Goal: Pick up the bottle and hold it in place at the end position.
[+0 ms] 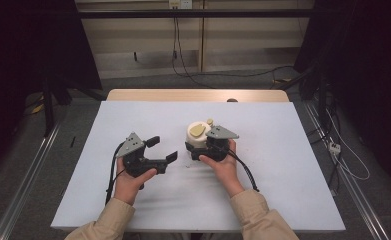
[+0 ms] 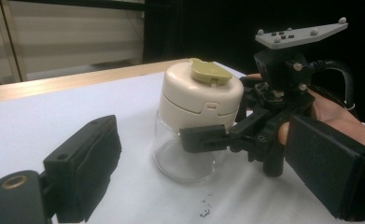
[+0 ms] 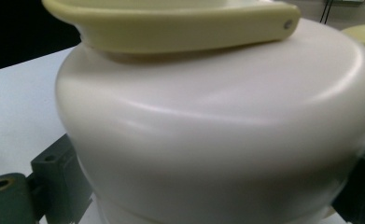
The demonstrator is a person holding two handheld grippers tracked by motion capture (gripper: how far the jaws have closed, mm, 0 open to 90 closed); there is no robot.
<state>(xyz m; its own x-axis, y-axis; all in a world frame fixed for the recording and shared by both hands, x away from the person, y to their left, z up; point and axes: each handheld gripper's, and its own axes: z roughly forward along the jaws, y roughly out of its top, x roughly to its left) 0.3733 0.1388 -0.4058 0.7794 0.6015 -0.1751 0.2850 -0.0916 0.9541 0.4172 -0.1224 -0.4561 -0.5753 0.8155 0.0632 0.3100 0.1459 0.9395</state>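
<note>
right claw (image 1: 197,146) sits just right of the middle of the high view, its jaws closed around the jar (image 1: 199,136), one on each side. in the left gripper view one black jaw presses flat against the clear wall just under the cap, centre right of the frame; whether it squeezes hard or only rests there, i cannot tell. left claw (image 1: 163,148) lies left of centre in the high view, jaws spread wide and holding nothing, pointed toward the jar and apart from it.

jar (image 2: 194,116) stands upright on the white table (image 1: 133,120), in the middle of the left gripper view. its lower part looks like clear glass or hard plastic and seems to hold nothing, so it probably weighs little, but it is stiff, smooth and likely slippery under rubber pads. if it is glass it would break in a fall. the cream cap (image 2: 201,93) is wide, rounded and matte, and bulges past the clear wall. an olive flip tab (image 2: 210,71) lies flat on top, near the upper centre of that frame.

best hold, in my judgement: keep the right claw low on the clear wall, below the cap's rim, to steady the base. the left claw should take the cap by its broad sides, or catch the tab at its free edge, not the domed top where pads would slide off.
</note>
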